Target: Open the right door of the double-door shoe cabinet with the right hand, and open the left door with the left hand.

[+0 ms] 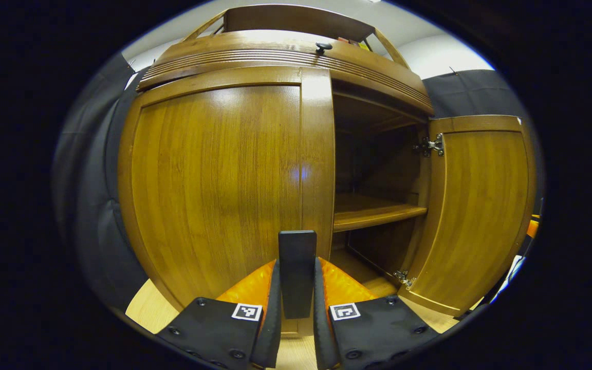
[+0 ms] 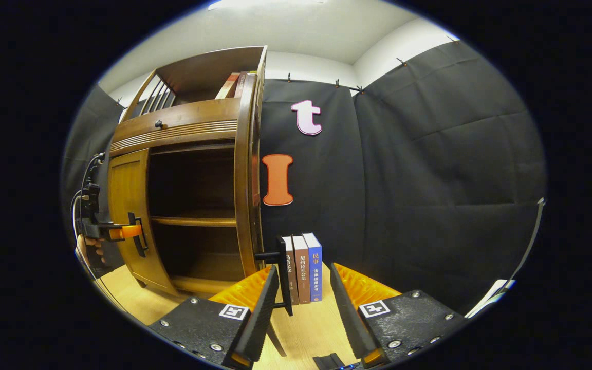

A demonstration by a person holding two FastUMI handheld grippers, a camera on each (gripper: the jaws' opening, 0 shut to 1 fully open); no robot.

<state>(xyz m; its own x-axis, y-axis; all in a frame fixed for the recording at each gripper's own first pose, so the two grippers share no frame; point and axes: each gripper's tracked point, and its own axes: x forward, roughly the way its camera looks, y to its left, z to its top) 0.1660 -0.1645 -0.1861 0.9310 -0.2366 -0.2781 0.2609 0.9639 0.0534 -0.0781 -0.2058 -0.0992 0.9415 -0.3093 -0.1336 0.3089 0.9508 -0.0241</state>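
The brown wooden shoe cabinet fills the left gripper view. Its left door [image 1: 214, 180] is closed. Its right door [image 1: 481, 205] is swung wide open, baring a shelf [image 1: 373, 210]. My left gripper [image 1: 297, 277] is shut on the left door's dark upright handle [image 1: 297, 246]. In the right gripper view the right door [image 2: 246, 180] shows edge-on, its handle [image 2: 284, 272] sticking out just by my right gripper's left finger. My right gripper [image 2: 303, 275] is open and grips nothing. Farther left there, the left gripper [image 2: 121, 232] is at the left door [image 2: 124, 205].
Three books [image 2: 306, 267] stand upright on the pale wooden surface [image 2: 306, 329] just beyond the right gripper. A drawer with a small knob [image 1: 323, 47] tops the doors, under a rack holding books [image 2: 232, 85]. A hand [image 2: 90, 249] holds the left gripper.
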